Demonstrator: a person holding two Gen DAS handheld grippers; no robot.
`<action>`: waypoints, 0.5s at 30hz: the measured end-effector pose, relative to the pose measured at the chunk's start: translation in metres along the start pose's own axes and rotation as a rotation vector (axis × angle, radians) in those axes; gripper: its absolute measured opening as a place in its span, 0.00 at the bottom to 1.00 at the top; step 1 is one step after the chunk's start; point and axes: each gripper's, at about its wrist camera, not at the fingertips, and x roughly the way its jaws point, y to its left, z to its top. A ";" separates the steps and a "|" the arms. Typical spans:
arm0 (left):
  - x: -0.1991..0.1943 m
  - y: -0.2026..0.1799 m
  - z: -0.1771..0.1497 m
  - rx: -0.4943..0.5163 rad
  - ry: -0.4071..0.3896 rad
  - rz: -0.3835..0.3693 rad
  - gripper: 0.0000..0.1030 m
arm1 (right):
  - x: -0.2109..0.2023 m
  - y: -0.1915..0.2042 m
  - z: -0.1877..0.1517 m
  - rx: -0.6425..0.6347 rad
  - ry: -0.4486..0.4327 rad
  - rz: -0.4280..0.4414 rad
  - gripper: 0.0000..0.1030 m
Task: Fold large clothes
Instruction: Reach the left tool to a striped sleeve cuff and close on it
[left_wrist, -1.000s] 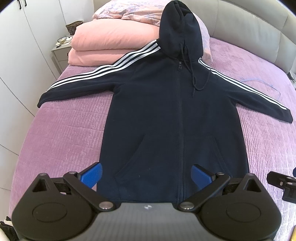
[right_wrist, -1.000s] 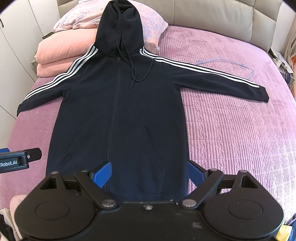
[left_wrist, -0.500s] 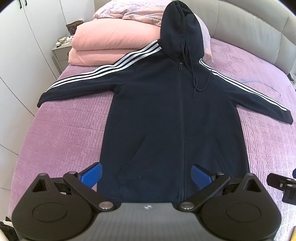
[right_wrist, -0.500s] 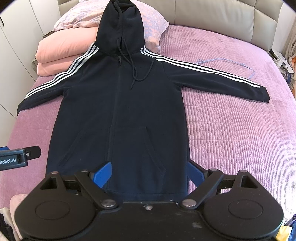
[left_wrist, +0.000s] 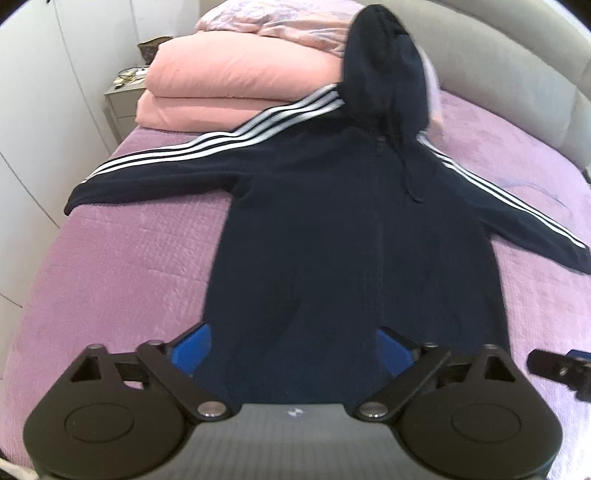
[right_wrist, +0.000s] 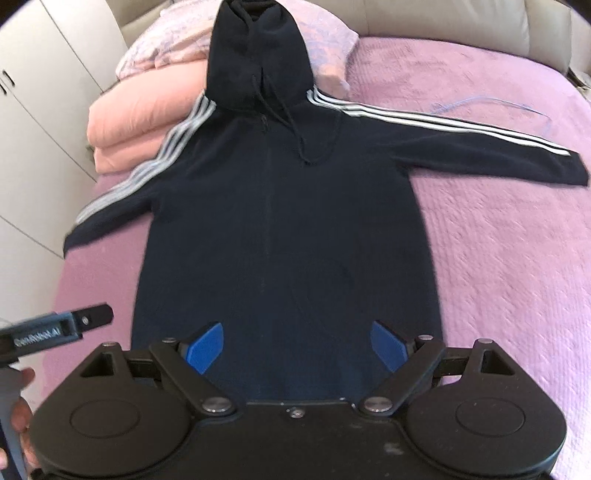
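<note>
A long dark navy zip hoodie (left_wrist: 351, 240) with white sleeve stripes lies flat, front up, on the purple bed, sleeves spread and hood toward the headboard; it also shows in the right wrist view (right_wrist: 288, 229). My left gripper (left_wrist: 293, 349) is open and empty above the hoodie's bottom hem, left of the zip. My right gripper (right_wrist: 295, 345) is open and empty above the hem, further right. The left gripper's body (right_wrist: 55, 328) shows at the left of the right wrist view. The right gripper's body (left_wrist: 557, 365) shows at the right edge of the left wrist view.
The purple quilted bedspread (left_wrist: 122, 258) covers the bed. Folded pink bedding (left_wrist: 236, 85) and a pillow (right_wrist: 328, 55) lie by the grey headboard (left_wrist: 498, 74). White wardrobe doors (left_wrist: 40, 110) and a nightstand (left_wrist: 122, 96) stand to the left. A thin blue cable (right_wrist: 491, 107) lies behind the right sleeve.
Both grippers have moved forward and lower toward the hoodie's hem; both views are now closer and motion-blurred. The hoodie has not moved.
</note>
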 end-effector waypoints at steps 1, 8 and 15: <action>0.011 0.006 0.008 -0.012 0.004 0.008 0.82 | 0.009 0.004 0.005 -0.020 -0.018 0.003 0.99; 0.100 0.083 0.066 -0.242 0.082 -0.081 0.81 | 0.108 0.044 0.043 -0.212 -0.028 -0.019 0.99; 0.185 0.206 0.120 -0.589 0.059 -0.071 0.81 | 0.207 0.075 0.062 -0.369 0.012 0.090 0.99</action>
